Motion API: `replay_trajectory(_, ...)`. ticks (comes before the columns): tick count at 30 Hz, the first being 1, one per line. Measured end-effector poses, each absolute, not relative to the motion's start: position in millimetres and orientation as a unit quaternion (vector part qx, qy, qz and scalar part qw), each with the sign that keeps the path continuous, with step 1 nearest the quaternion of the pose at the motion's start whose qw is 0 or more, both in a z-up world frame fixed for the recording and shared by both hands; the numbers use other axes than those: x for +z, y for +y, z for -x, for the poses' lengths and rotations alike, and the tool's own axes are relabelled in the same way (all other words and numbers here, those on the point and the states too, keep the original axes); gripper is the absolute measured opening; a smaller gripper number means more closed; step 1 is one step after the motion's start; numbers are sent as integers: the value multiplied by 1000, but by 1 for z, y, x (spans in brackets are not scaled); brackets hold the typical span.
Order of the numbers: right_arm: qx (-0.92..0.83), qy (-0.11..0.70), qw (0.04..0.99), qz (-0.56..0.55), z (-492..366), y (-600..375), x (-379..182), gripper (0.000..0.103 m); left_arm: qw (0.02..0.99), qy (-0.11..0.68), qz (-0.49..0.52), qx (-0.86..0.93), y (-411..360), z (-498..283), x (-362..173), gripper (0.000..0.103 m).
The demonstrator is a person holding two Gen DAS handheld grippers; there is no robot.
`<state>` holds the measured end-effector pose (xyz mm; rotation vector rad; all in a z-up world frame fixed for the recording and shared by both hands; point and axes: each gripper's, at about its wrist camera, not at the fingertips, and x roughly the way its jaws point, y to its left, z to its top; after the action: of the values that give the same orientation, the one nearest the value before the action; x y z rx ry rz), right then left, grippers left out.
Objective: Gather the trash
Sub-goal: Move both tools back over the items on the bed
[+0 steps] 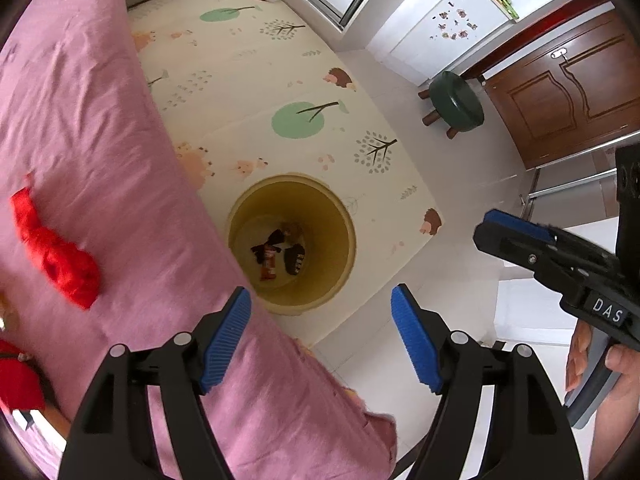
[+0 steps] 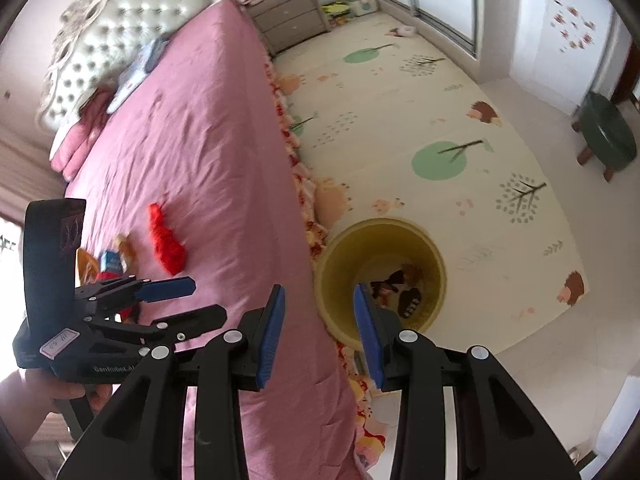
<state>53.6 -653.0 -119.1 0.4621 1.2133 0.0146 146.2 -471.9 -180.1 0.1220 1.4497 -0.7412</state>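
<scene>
A yellow bin (image 1: 334, 216) stands on the floor beside the bed, with several dark and orange wrappers (image 1: 276, 258) lying in its bottom. My left gripper (image 1: 322, 340) hangs open above the bed's edge and the bin, with nothing between its blue pads. The right gripper (image 1: 482, 226) shows at the right of that view. In the right wrist view my right gripper (image 2: 320, 336) is open and empty over the bin (image 2: 430, 248). The left gripper (image 2: 208, 300) is beside it, over the bed. A red wrapper (image 2: 166, 240) and a few small packets (image 2: 108, 260) lie on the pink bedspread.
The pink bed (image 1: 100, 120) fills the left side. A patterned play mat (image 1: 240, 80) covers the floor beyond the bin. A green stool (image 1: 456, 102) stands near a brown door (image 1: 568, 92), and a nightstand (image 2: 292, 20) sits by the headboard. A hand (image 1: 592, 360) holds the right gripper.
</scene>
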Motion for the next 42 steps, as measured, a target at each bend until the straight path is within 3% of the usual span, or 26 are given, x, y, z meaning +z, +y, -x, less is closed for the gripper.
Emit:
replay_trajectory(14, 103, 577, 795, -156, -38, -502, -92, 36, 725, 637, -5, -260, -316, -97, -155, 73)
replay_trajectory(29, 197, 590, 776, -102, -44, -328, -99, 36, 763, 626, 74, -140, -118, -67, -146, 74)
replay_trajectory(36, 215, 585, 780, -52, -73, -266, -102, 46, 766, 629, 89, -100, -69, -82, -154, 77)
replay_trajectory(42, 224, 593, 774, -1, -105, -228, -126, 46, 757, 639, 110, -77, -42, -100, -178, 78)
